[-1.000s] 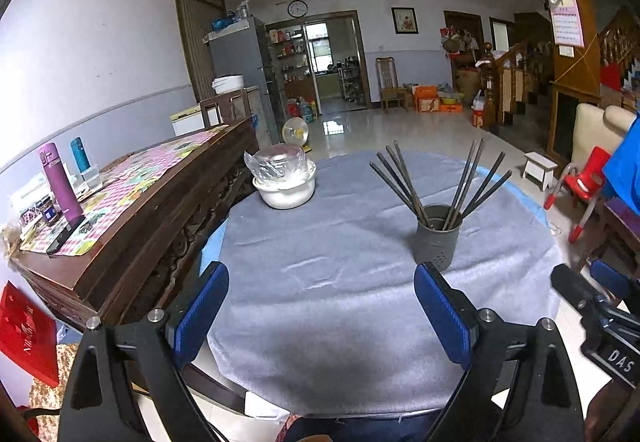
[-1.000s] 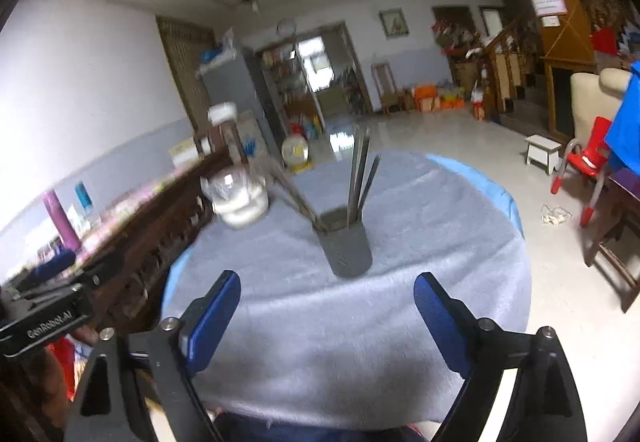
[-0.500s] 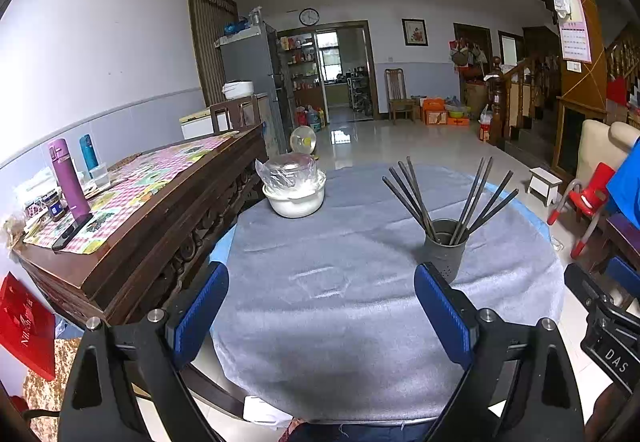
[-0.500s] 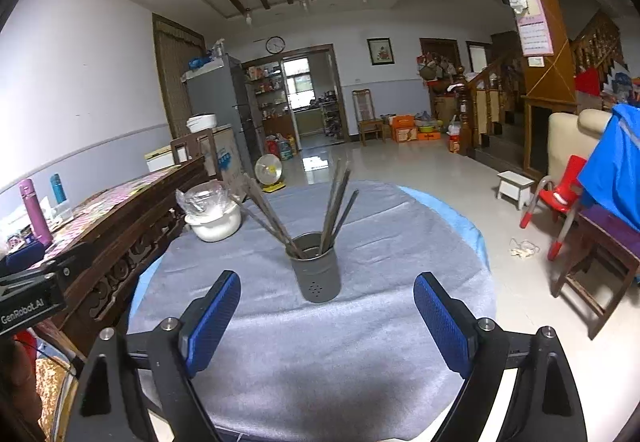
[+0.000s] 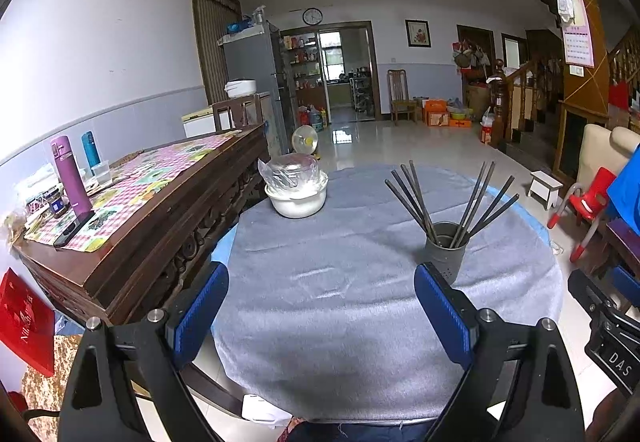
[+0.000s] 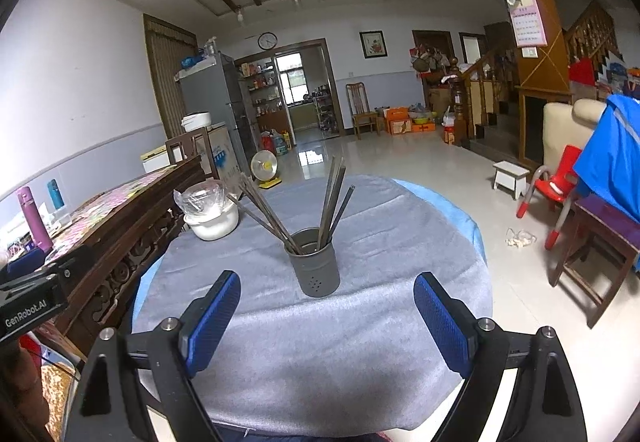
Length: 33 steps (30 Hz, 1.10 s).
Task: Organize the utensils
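Note:
A grey perforated utensil holder (image 5: 446, 250) (image 6: 316, 262) stands on the round table covered in grey cloth (image 5: 340, 282) (image 6: 320, 342). Several dark chopsticks (image 5: 416, 198) (image 6: 332, 202) stand in it, fanned out left and right. My left gripper (image 5: 320, 314) is open and empty, held back over the table's near edge, with the holder just beyond its right finger. My right gripper (image 6: 326, 318) is open and empty, with the holder a short way ahead between its fingers.
A white bowl covered with plastic film (image 5: 296, 190) (image 6: 210, 216) sits at the table's far left. A dark wooden sideboard (image 5: 152, 218) with bottles stands left of the table. A red child's chair (image 6: 556, 190) and a wooden stool (image 6: 592, 238) stand on the right.
Both grippers have drawn back and risen a little from the table. The right wrist view has steadied. The holder and chopsticks have not moved.

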Available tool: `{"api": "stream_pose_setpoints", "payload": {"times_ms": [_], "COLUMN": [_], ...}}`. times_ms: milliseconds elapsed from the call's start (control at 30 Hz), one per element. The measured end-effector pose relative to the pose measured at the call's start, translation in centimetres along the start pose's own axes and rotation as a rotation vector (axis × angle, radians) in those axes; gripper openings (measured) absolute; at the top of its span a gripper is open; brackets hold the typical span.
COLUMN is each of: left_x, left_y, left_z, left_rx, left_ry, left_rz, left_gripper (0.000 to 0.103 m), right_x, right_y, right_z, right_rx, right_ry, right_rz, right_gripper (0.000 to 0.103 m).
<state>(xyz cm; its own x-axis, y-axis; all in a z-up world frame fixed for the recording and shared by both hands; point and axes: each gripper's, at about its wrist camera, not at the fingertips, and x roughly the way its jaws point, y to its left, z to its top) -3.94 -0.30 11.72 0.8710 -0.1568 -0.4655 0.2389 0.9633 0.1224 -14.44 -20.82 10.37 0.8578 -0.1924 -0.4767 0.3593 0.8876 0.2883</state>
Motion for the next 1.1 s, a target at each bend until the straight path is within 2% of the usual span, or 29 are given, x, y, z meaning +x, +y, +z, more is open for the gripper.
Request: {"api": "stream_pose_setpoints", "payload": {"times_ms": [1100], "left_x": [-0.06], "left_y": [-0.06], "left_z": [-0.47], "left_rx": [0.006], "left_ry": [0.008], "left_rz": [-0.002], "left_gripper": [0.094], "right_x": [0.13], "right_y": [0.51], "right_z": [-0.44], "right_rx": [0.015], "right_ry": [0.021], "right_rz": [0.0], "right_gripper": [0.091]}}
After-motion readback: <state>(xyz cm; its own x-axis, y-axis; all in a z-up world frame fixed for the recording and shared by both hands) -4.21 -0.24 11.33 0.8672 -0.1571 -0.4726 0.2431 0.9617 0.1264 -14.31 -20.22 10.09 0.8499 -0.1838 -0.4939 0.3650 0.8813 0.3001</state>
